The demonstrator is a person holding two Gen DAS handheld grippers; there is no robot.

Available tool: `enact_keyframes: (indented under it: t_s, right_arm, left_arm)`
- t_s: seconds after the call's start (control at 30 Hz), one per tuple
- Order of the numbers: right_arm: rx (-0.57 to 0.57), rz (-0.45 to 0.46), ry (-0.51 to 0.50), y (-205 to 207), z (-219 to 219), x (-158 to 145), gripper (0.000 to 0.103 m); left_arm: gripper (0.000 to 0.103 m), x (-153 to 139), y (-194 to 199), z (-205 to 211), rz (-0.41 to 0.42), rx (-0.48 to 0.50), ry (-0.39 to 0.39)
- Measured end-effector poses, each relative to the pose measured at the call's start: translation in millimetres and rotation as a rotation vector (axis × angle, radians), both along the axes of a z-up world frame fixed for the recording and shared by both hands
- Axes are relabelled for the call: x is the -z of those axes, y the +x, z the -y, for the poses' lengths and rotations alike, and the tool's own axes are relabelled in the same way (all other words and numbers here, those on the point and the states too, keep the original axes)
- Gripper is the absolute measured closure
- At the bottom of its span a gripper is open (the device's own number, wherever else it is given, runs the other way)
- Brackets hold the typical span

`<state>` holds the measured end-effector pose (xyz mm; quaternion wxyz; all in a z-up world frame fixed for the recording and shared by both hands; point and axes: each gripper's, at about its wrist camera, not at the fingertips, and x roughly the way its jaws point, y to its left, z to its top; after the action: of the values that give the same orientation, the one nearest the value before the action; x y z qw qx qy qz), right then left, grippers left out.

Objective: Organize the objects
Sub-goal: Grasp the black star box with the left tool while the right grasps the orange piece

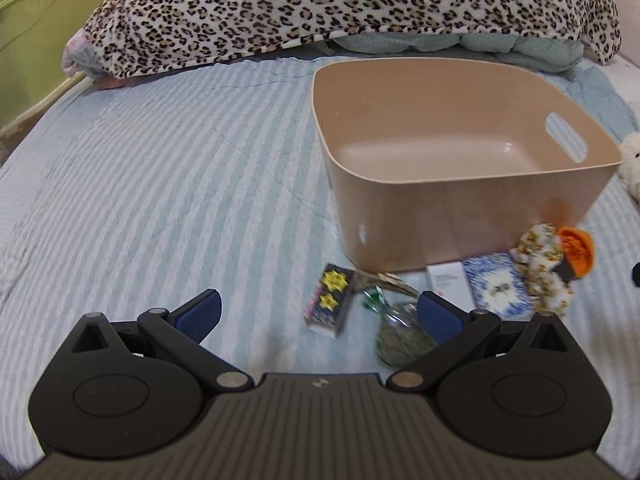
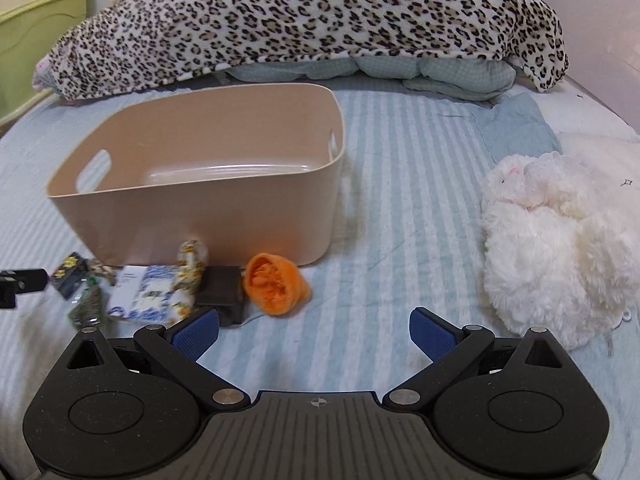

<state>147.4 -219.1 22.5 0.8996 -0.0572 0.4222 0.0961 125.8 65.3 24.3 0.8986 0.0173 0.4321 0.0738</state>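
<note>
A beige plastic bin [image 1: 460, 216] [image 2: 192, 220] stands empty on the striped bed. In front of it lie small items: a dark box with yellow stars [image 1: 329, 300] [image 2: 69, 274], a clear bag of greenish stuff [image 1: 400, 332] [image 2: 86, 306], a blue-and-white packet [image 1: 496, 288] [image 2: 140, 294], a floral cloth piece [image 1: 544, 268] [image 2: 192, 268], a dark brown pouch [image 2: 224, 294] and an orange sock [image 1: 576, 250] [image 2: 274, 284]. My left gripper [image 1: 320, 312] is open and empty, close before the star box and bag. My right gripper [image 2: 316, 332] is open and empty, just right of the orange sock.
A white fluffy plush toy [image 2: 556, 248] [image 1: 632, 164] lies to the right of the bin. A leopard-print blanket [image 1: 340, 4] [image 2: 312, 16] is heaped over bedding at the back. A green headboard [image 1: 36, 36] stands at the far left.
</note>
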Motion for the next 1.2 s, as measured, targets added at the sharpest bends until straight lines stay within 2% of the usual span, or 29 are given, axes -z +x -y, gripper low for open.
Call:
enact_keyframes:
  t_s: [0.23, 0.33, 0.43, 0.53, 0.57, 0.77, 0.87, 0.93, 1.0, 1.07, 1.1, 1.13, 1.2]
  right_arm:
    - [-0.016, -0.052, -0.028, 31.4, -3.9, 21.0, 0.001]
    - [-0.041, -0.079, -0.056, 42.1, -11.6, 32.5, 0.008]
    - [-0.055, -0.111, -0.059, 51.5, -17.5, 42.9, 0.009]
    - [-0.053, -0.127, -0.057, 58.9, -20.7, 52.9, 0.011]
    - [-0.052, -0.132, -0.054, 61.4, -21.0, 55.6, 0.012]
    - [-0.088, -0.152, -0.056, 71.6, -27.7, 71.5, 0.016]
    - [-0.099, -0.132, -0.057, 73.3, -30.9, 74.1, 0.023]
    - [-0.105, -0.123, -0.046, 72.7, -30.7, 77.2, 0.032]
    - [-0.108, -0.111, -0.029, 69.9, -29.6, 77.9, 0.04]
    - [-0.117, -0.104, -0.03, 67.6, -31.6, 76.8, 0.047]
    - [-0.127, -0.099, -0.035, 65.5, -33.5, 75.8, 0.054]
    - [-0.137, -0.098, -0.04, 63.9, -36.4, 74.2, 0.059]
    - [-0.147, -0.106, -0.03, 61.4, -37.7, 72.8, 0.068]
  left_arm:
    - [0.0, 21.9, 25.4, -15.8, -0.038, 0.048, 0.04]
    - [0.0, 31.6, 30.9, -21.8, -0.055, 0.069, 0.022]
    - [0.001, 40.6, 35.5, -25.9, -0.07, 0.098, 0.011]
    - [0.021, 52.1, 41.5, -30.3, -0.091, 0.103, 0.036]
    - [0.023, 56.5, 43.8, -31.8, -0.104, 0.102, 0.039]
    - [0.023, 68.1, 50.3, -46.7, -0.109, 0.121, -0.054]
    - [0.023, 68.0, 53.1, -50.5, -0.114, 0.113, -0.084]
    - [0.031, 66.8, 52.5, -51.3, -0.115, 0.11, -0.093]
    - [0.044, 64.1, 50.5, -51.7, -0.112, 0.123, -0.099]
    - [0.068, 61.6, 47.4, -53.8, -0.108, 0.138, -0.116]
    - [0.074, 60.9, 46.8, -55.3, -0.107, 0.139, -0.13]
    - [0.078, 60.4, 46.4, -57.8, -0.108, 0.132, -0.148]
    - [0.078, 59.4, 44.3, -64.4, -0.104, 0.105, -0.199]
